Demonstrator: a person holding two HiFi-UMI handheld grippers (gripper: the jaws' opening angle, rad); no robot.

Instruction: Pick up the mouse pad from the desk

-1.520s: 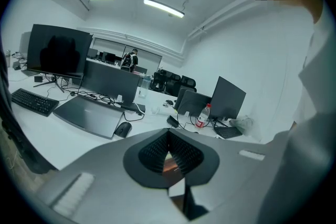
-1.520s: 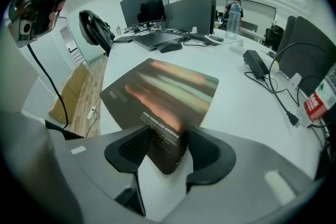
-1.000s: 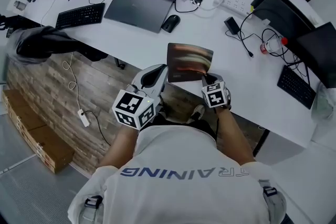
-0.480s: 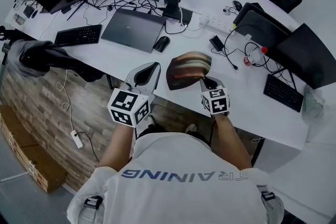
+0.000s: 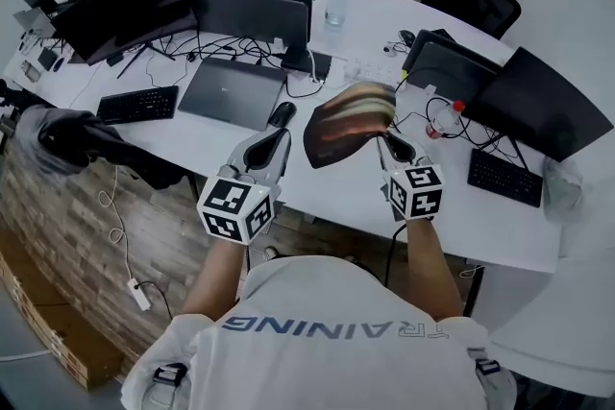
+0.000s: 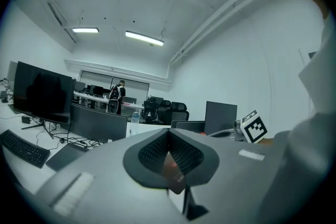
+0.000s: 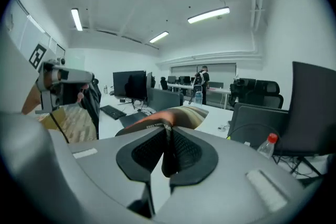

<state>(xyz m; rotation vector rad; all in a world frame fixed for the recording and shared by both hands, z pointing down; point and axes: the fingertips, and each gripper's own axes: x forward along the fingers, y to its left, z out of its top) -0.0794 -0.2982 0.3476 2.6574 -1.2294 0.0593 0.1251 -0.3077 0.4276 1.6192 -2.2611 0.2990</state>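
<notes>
Two-handed lift: mouse pad [image 5: 346, 122] held above the desk's [image 5: 452, 206] front edge.
Right gripper [image 5: 386, 141] pinches its near edge, left gripper [image 5: 284, 135] seemingly a corner; light, floppy, best gripped at edges.

Mouse pad [image 5: 346, 122] first: soft, floppy stuff that sags like thin rubbery cloth. Its top is a smooth print of brown and orange bands, and the underside is dark and matt. The right hand-held gripper [image 5: 386, 139] shows a smooth, matt grey plastic shell, and its pads [image 7: 186, 153] are black with a fine, mesh-like grain. It's the same grey plastic and the same textured black facing on the left hand-held gripper [image 6: 168, 134]. The tabletop [image 5: 207, 141] is white and smooth with a faint sheen. Laptop [image 5: 233, 91] lid: dark grey, matt, metal-looking. Bottle [image 5: 335, 0]: clear plastic. Floor [image 5: 77, 226]: wood-grain planks, dull finish. The person's shirt [image 5: 327, 341]: white cloth, matt.
</notes>
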